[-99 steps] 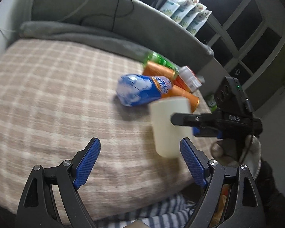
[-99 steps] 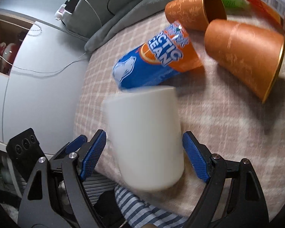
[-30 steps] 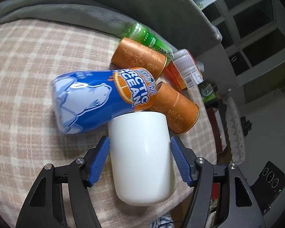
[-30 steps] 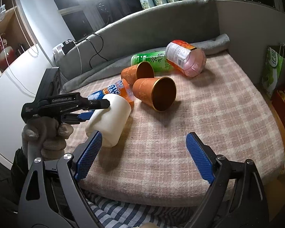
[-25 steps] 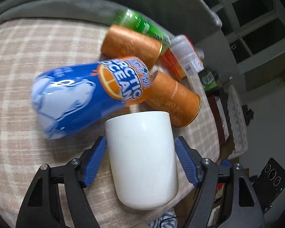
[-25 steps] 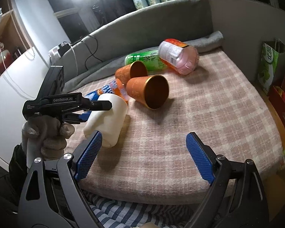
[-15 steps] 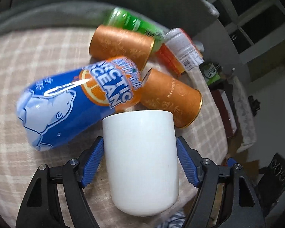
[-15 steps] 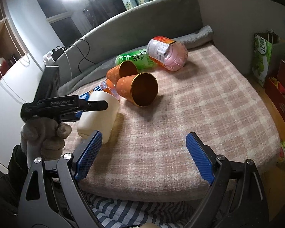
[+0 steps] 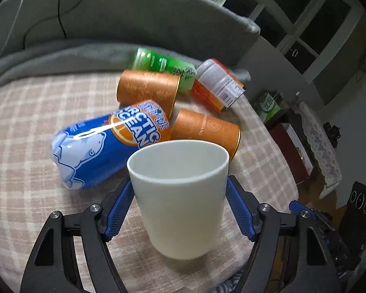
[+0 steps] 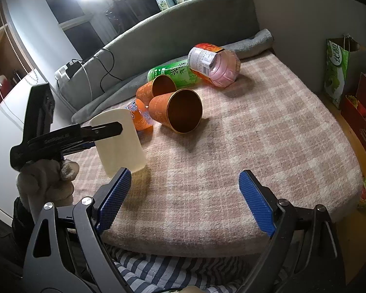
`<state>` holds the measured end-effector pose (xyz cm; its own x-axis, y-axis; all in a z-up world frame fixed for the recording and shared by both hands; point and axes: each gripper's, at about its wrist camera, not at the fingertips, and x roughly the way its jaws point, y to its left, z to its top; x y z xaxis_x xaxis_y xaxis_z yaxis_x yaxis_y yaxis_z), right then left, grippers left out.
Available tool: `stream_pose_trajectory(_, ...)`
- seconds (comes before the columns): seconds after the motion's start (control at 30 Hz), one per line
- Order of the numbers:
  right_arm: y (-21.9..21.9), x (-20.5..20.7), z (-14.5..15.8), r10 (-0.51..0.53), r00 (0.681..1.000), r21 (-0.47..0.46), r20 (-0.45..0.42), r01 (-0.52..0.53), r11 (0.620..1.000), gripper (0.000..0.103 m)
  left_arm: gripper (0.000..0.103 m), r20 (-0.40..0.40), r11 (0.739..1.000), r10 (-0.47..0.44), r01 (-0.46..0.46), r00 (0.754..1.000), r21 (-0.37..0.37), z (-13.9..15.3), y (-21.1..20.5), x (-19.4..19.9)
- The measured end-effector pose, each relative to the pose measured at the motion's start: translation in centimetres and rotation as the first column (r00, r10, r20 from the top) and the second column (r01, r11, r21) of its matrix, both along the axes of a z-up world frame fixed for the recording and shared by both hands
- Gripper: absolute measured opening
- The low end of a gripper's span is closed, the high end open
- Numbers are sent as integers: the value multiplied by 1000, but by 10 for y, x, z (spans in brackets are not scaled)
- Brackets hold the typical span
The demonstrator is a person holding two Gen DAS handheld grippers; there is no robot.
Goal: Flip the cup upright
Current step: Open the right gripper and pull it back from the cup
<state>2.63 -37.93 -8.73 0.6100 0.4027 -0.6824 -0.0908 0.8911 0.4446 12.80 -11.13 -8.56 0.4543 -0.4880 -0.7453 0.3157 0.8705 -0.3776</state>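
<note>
A plain white cup [image 9: 180,195] stands nearly upright, mouth up, between the blue pads of my left gripper [image 9: 179,204], which is shut on it near the front edge of the checked blanket [image 9: 24,146]. In the right wrist view the cup [image 10: 119,141] shows at the left, tilted slightly, its base at or just above the blanket, with the left gripper's black finger across it. My right gripper [image 10: 183,195] is open and empty, off to the cup's right.
Behind the cup lie a blue Arctic Ocean can [image 9: 105,144], two orange cups [image 10: 175,112] on their sides, a green bottle [image 10: 175,73] and a red-labelled jar [image 10: 212,61]. A grey cushion [image 9: 134,17] rims the back. Bags and boxes [image 10: 339,70] stand right.
My left gripper has turned the white cup from lying on its side to mouth-up. My right gripper let go of the cup earlier and has drawn back.
</note>
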Motion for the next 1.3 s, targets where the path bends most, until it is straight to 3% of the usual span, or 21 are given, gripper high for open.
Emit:
stream_pose_trajectory(0.5, -1, -4, 2, -9, 1000, -1, 2, 9, 1000, 92, 75, 164, 991, -10, -12, 986, 135, 4, -25, -17)
stream_pose_trajectory(0.97, -2, -4, 4, -13, 1000, -3, 3, 13, 1000, 92, 75, 206, 985, -35, 0, 978, 170, 4, -36, -29)
stream_pose_trajectory(1.3, -1, -4, 10, -7, 1000, -21, 25, 8, 1000, 92, 75, 193, 989, -49, 20, 980, 146, 5, -33, -38)
